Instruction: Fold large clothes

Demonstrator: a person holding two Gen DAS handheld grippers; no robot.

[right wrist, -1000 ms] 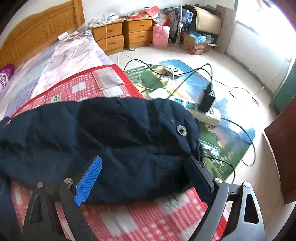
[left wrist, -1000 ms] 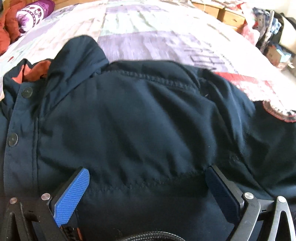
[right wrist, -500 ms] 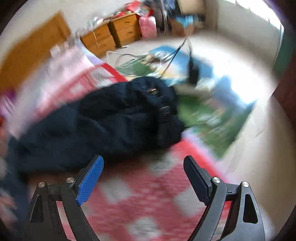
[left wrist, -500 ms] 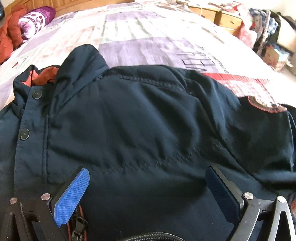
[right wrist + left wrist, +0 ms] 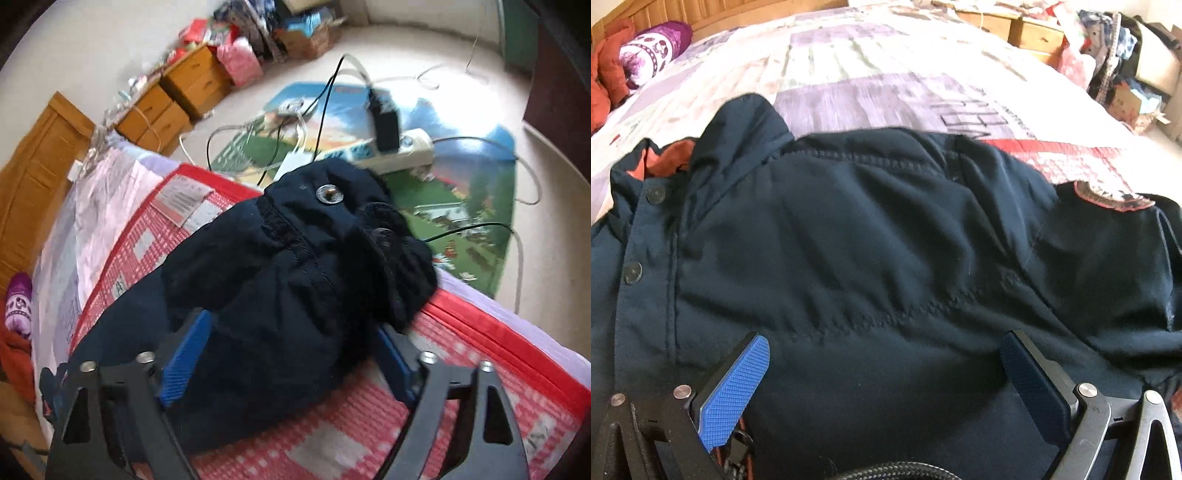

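Left wrist view: the dark navy jacket (image 5: 871, 266) filled most of the frame, lying flat on the bed (image 5: 871, 74).
Jacket position: spread across the patchwork bedcover, collar end toward the wooden headboard (image 5: 665, 11), one sleeve running off toward the bed's floor-side edge.
Jacket details: two dark snap buttons (image 5: 632, 272) sat on the placket at the left of the view; orange lining (image 5: 670, 158) showed inside the collar; a round embroidered patch (image 5: 1108, 197) marked the sleeve near the red-checked blanket (image 5: 1067, 162).
Left gripper (image 5: 882, 363): its blue-padded fingers (image 5: 737, 389) were spread wide, low over the jacket's body, with nothing pinched between them; whether the tips touched the cloth I could not tell.
Right wrist view: the jacket's sleeve end (image 5: 295, 280) lay bunched on the red-checked blanket (image 5: 332, 432) at the bed's corner, a silver snap (image 5: 329, 193) facing up on its cuff.
Right gripper (image 5: 291, 347): fingers apart on either side of the sleeve, the fabric bulging between them; the picture was blurred, so contact was unclear.
Beyond the bed: a power strip (image 5: 399, 151) and loose cables lay on a colourful floor mat (image 5: 461, 206); wooden nightstands (image 5: 177, 99) stood by the headboard end; a purple patterned pillow (image 5: 655, 48) rested near the headboard.
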